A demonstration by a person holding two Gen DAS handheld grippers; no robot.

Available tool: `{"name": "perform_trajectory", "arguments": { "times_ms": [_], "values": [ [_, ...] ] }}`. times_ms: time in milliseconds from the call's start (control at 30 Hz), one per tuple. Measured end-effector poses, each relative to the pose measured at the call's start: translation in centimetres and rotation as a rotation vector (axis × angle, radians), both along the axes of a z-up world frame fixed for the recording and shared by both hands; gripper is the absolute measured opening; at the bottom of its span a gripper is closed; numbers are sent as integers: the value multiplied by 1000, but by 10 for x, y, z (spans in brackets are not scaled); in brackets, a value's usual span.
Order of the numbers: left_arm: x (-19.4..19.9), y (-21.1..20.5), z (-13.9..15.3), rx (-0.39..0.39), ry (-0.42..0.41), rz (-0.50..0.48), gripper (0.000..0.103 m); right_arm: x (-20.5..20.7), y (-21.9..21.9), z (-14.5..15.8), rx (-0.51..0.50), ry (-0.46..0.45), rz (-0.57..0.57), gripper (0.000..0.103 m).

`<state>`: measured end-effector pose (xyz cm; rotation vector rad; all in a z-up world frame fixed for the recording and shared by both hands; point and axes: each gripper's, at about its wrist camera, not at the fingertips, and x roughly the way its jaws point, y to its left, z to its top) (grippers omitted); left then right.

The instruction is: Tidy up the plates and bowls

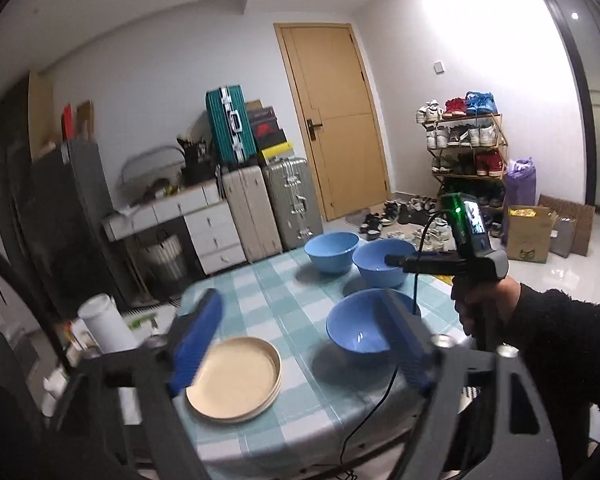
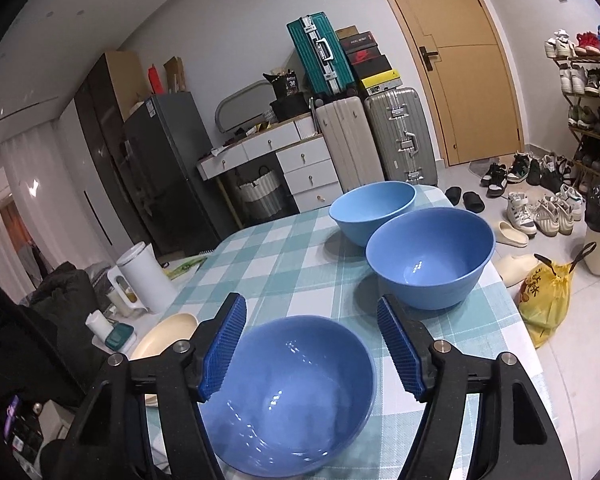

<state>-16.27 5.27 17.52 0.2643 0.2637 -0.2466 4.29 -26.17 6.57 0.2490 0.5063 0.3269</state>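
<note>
Three blue bowls and a cream plate sit on a table with a teal checked cloth. My left gripper hovers open above the table, with the plate under its left finger and the near bowl behind its right finger. The middle bowl and far bowl stand behind. A hand in a dark sleeve holds my right gripper over the middle bowl. In the right wrist view, the right gripper is open above the near bowl, its pads clear of the rim. Beyond lie the middle bowl, far bowl and plate.
A white canister stands off the table's left edge. A black cable hangs over the near table edge. On the floor to the right are a yellow bag and several shoes. Suitcases and drawers stand behind.
</note>
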Motion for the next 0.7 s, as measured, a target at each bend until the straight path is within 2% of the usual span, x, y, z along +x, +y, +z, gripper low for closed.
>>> {"name": "perform_trajectory", "arguments": {
  "times_ms": [100, 167, 233, 300, 433, 500, 567, 633, 700],
  "values": [
    [-5, -4, 9, -51, -45, -33, 83, 1, 0, -1, -1, 2, 3, 70],
    [-9, -7, 16, -39, -94, 10, 87, 1, -1, -1, 7, 6, 2, 70],
    [-5, -3, 19, -18, -152, 93, 90, 0, -2, -1, 11, 3, 8, 70],
    [0, 13, 21, -34, -198, 186, 91, -1, 0, -1, 6, 3, 16, 70],
    [10, 63, 25, -85, -217, 369, 94, 2, 6, -2, -1, 8, 36, 70],
    [11, 84, 20, -52, -255, 483, 94, 2, 9, -2, -9, 6, 47, 70],
    [10, 111, 11, -2, -294, 606, 103, 2, 15, -2, -24, 4, 64, 70],
    [12, 133, -3, 8, -263, 679, 103, 3, 20, -4, -48, 4, 73, 70],
    [17, 164, -23, -21, -175, 735, 103, 4, 24, -6, -65, 8, 82, 70]
  ]
}}
